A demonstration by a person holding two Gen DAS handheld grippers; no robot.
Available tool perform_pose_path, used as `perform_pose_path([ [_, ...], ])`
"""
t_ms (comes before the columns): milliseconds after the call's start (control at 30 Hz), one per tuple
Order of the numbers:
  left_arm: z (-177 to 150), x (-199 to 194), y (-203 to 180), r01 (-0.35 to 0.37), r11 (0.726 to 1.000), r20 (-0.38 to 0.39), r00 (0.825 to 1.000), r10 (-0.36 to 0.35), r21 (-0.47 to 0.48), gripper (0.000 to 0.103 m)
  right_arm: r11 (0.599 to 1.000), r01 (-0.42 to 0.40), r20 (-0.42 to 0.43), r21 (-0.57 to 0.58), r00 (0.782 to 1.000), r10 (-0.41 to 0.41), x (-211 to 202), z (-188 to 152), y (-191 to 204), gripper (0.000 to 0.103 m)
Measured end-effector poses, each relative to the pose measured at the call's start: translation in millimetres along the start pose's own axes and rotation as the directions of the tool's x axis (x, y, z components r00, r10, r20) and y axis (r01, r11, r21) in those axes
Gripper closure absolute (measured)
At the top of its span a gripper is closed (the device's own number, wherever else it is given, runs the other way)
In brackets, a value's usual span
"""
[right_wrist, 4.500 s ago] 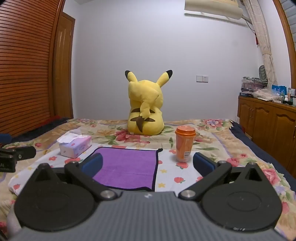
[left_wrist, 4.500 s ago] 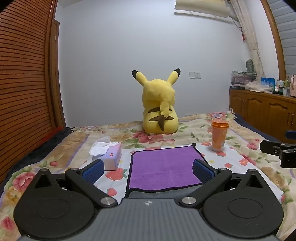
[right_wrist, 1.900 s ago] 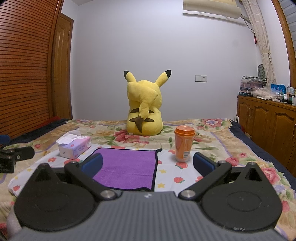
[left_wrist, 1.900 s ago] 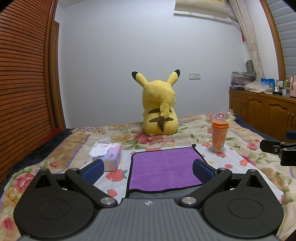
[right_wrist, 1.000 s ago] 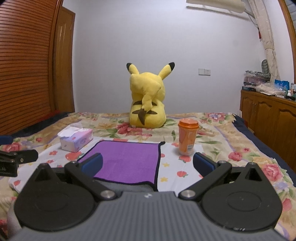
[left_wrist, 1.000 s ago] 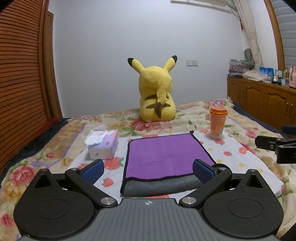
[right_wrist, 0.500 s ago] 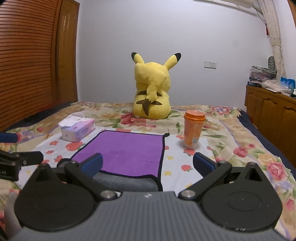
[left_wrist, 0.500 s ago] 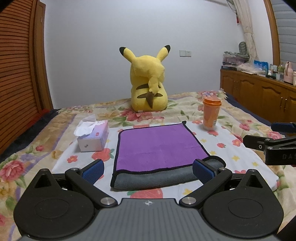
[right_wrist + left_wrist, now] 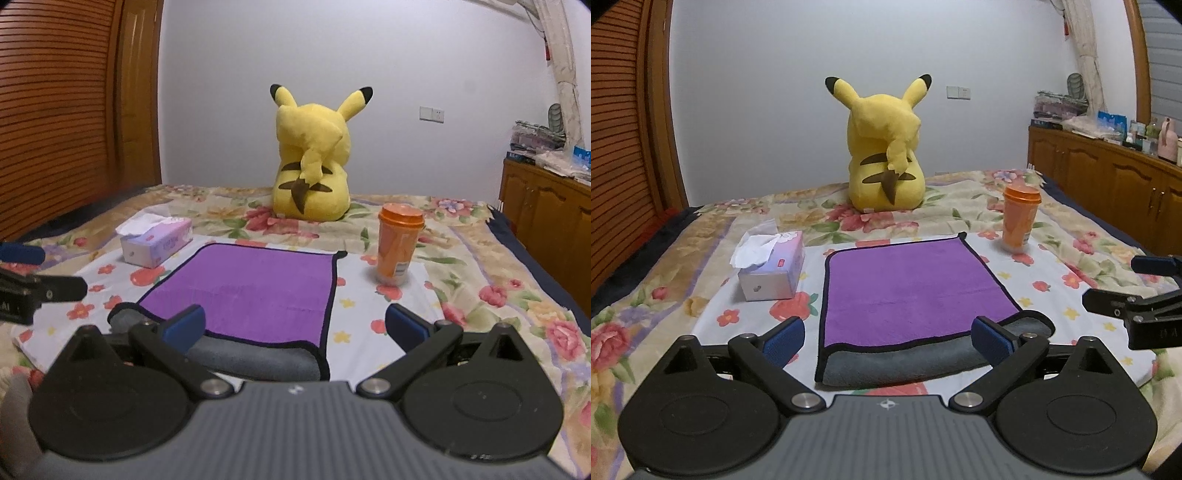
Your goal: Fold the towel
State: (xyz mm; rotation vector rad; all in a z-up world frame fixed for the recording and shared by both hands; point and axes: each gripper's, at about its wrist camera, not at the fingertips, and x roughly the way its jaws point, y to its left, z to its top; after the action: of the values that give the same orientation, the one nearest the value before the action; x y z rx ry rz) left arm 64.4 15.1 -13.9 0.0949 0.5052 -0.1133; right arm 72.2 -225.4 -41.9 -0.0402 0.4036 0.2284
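Observation:
A purple towel with a black hem and a grey underside lies flat on the flowered bed; its near edge is turned up and shows grey. It also shows in the right wrist view. My left gripper is open and empty, above the towel's near edge, with its jaws spanning almost the full width. My right gripper is open and empty, above the towel's near right corner. Each gripper's side shows in the other's view.
A white tissue box stands left of the towel. An orange cup with a lid stands at its far right corner. A yellow plush toy sits behind. Wooden cabinets line the right wall.
Both grippers have tilted down and moved closer to the towel; its grey near edge has come into view. Both stay open.

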Motion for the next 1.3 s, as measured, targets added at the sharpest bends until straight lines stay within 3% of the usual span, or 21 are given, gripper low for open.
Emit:
perform_pose_path([
  [400, 7, 31, 19, -0.003, 1.0, -0.05, 0.999, 0.005, 0.022, 0.002, 0.998, -0.06, -0.077, -0.036, 0.995, 0.057, 29, 1, 4, 0.0],
  [767, 6, 66, 44, 0.006, 1.0, -0.118, 0.993, -0.003, 0.022, 0.01, 0.994, -0.098, -0.147, -0.041, 0.985, 0.091, 59, 0, 1, 0.0],
  [1300, -6, 123, 59, 0.052, 0.998, -0.252, 0.967, -0.042, 0.032, 0.024, 0.992, -0.123, -0.234, -0.026, 0.966, 0.113, 95, -4, -3, 0.0],
])
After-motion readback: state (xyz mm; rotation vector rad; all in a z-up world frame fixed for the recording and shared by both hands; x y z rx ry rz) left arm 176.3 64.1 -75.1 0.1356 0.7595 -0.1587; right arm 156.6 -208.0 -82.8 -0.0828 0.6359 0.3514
